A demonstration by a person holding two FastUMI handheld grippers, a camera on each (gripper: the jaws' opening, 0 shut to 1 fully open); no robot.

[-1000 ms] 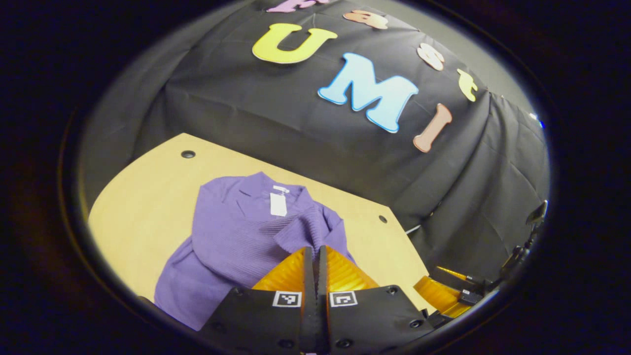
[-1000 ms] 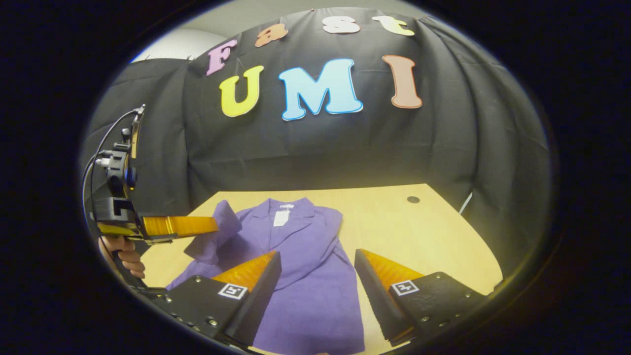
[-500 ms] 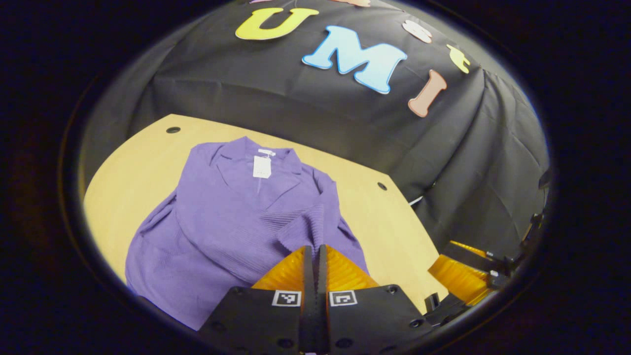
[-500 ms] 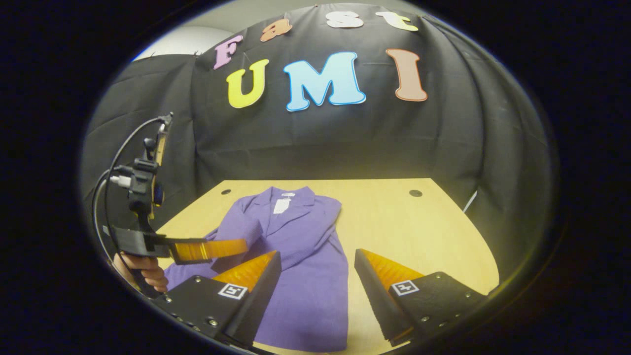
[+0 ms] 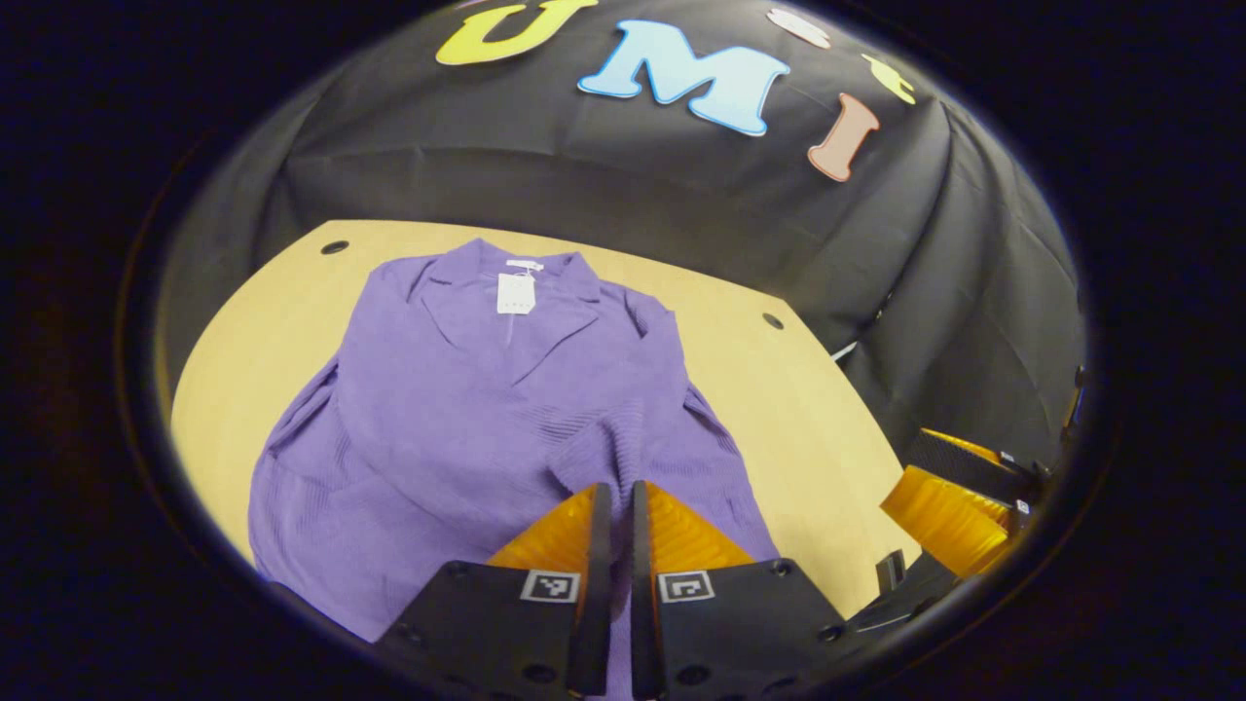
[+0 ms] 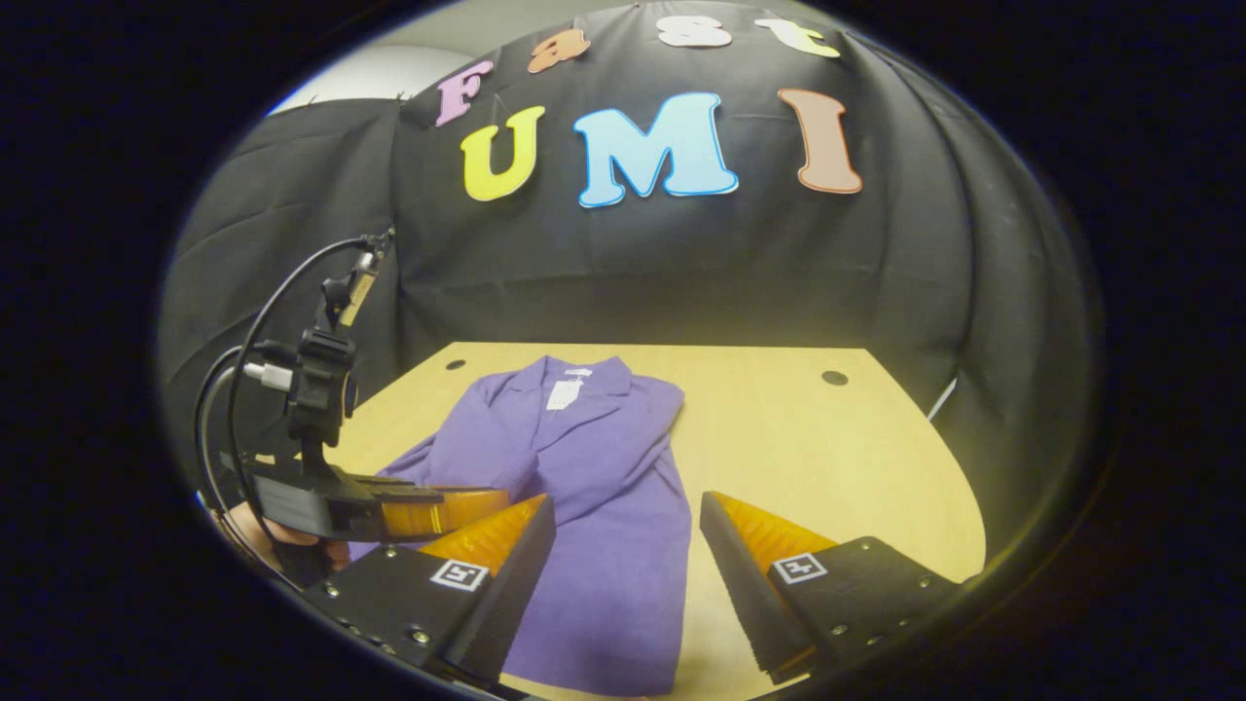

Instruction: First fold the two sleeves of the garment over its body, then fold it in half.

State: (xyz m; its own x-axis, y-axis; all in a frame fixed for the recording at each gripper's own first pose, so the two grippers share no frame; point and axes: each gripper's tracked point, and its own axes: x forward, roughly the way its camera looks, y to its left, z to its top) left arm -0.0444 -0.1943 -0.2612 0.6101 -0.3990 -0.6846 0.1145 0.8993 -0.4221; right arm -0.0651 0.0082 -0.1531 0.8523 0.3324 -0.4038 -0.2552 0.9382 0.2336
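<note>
In the left gripper view, the purple garment (image 5: 458, 409) lies flat on the light wooden table (image 5: 798, 419), collar toward the far edge, with a white tag (image 5: 515, 292) at the neckline. The garment's left-hand sleeve (image 5: 302, 419) bulges slightly past the body outline, and a ribbed cuff (image 5: 604, 453) lies across the lower body, directly ahead of the left gripper (image 5: 614, 497). The left gripper's fingers are nearly pressed together, with a narrow slit between them (purple fabric shows in that slit lower down, but whether the fingers pinch it cannot be determined). At the right edge of this view, the right gripper (image 5: 949, 501) is over the near right part of the table. In the right gripper view, the left gripper (image 6: 438, 506) appears at the left, held by a hand (image 6: 263, 531), with a cable looping above it, its fingers extending over the garment's (image 6: 594, 506) near left side. To the right, the right gripper (image 6: 628, 526) has its fingers spread wide, holding nothing, above the garment's lower part and the bare table (image 6: 808, 458).
</note>
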